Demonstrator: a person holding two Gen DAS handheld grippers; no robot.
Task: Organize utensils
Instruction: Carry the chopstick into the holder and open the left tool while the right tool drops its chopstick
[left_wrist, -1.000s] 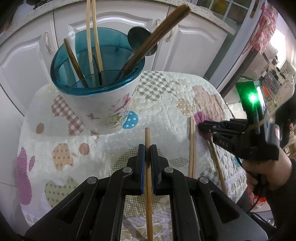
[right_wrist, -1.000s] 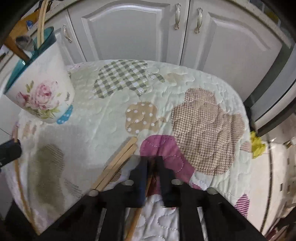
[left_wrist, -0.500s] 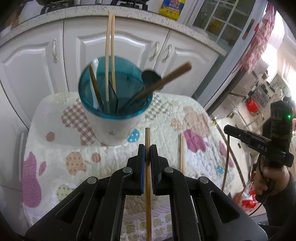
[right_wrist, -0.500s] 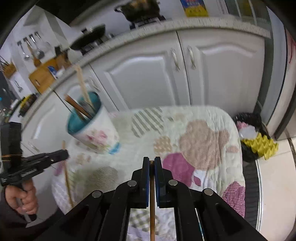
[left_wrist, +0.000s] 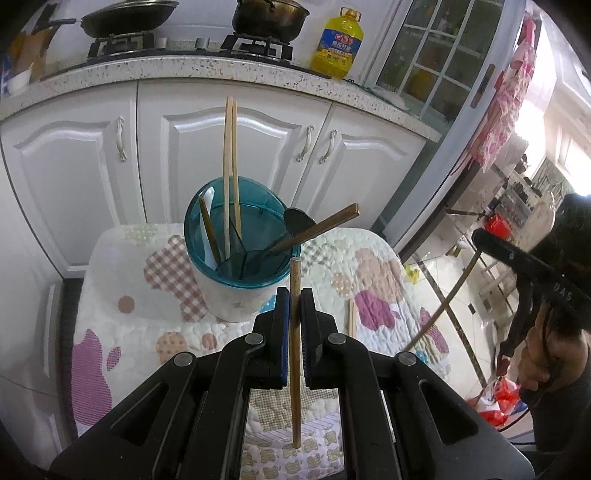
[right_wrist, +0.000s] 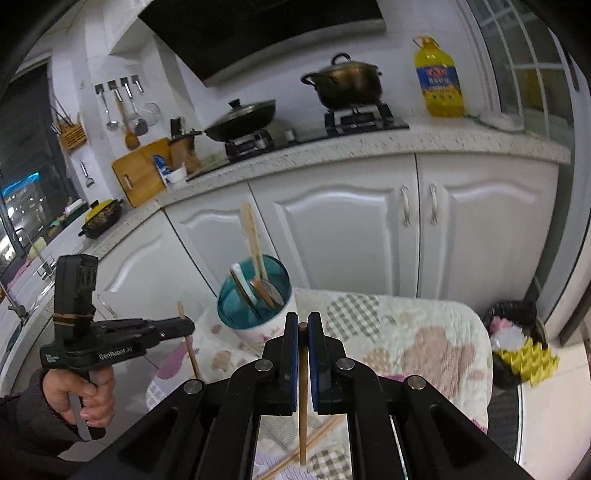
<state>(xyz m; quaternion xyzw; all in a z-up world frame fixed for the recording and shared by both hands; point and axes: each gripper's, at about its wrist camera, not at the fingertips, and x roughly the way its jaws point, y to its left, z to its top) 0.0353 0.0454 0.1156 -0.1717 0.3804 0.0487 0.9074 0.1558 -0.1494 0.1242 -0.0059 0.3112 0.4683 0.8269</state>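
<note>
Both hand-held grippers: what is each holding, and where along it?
Left hand-held gripper clamps a brown chopstick near its upper end. Right hand-held gripper clamps another chopstick at its top end.

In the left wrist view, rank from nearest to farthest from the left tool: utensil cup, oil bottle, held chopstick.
1. Held chopstick, clamped in the left tool.
2. Utensil cup, just ahead on the quilted mat.
3. Oil bottle, far back on the counter, right.

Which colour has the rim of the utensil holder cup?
Teal blue, translucent; the utensil holder cup shows it best in the left wrist view.
</note>
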